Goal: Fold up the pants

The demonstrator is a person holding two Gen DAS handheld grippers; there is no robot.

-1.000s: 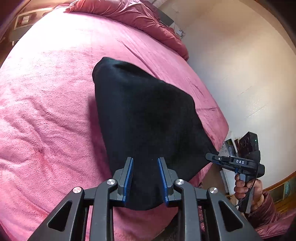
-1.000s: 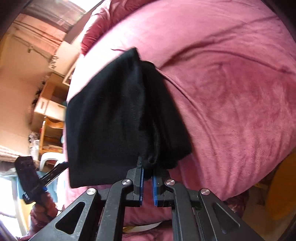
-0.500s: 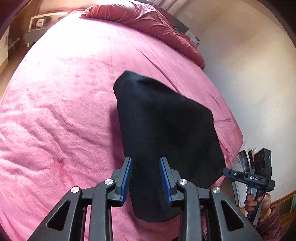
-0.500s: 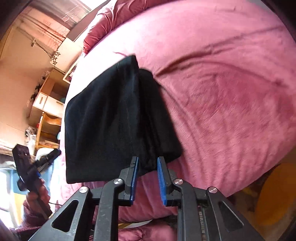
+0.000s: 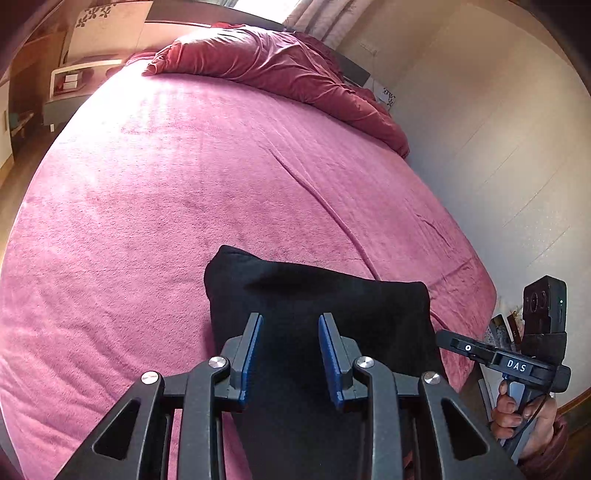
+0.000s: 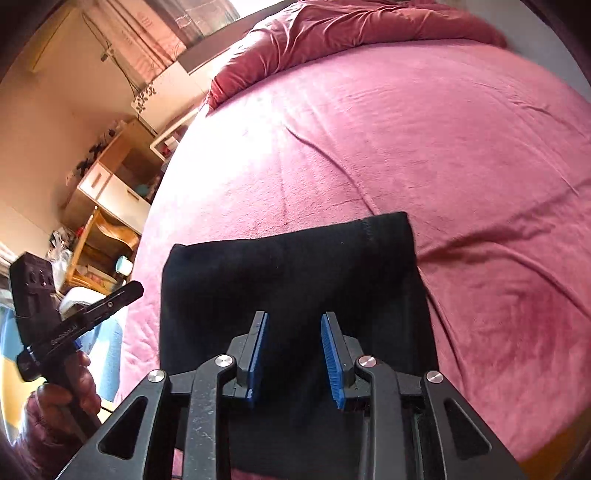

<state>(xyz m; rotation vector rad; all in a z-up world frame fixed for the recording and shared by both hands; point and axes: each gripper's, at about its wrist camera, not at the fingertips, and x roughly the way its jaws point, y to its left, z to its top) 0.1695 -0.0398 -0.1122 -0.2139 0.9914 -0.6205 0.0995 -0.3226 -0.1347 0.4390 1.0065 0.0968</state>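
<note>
Folding: black pants [image 5: 317, 295] lie folded on pink bed [image 5: 166, 206]
Left gripper [image 5: 290, 350]: jaws apart, empty
Right gripper [image 6: 294, 354]: jaws apart, empty
Next: likely check fold

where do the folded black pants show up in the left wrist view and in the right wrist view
Left wrist: the black pants lie low centre on the pink bedspread, behind the open left gripper.
Right wrist: the pants lie low centre, behind the open right gripper.
Shared landmark: the crumpled red duvet at the bed's far end.
</note>
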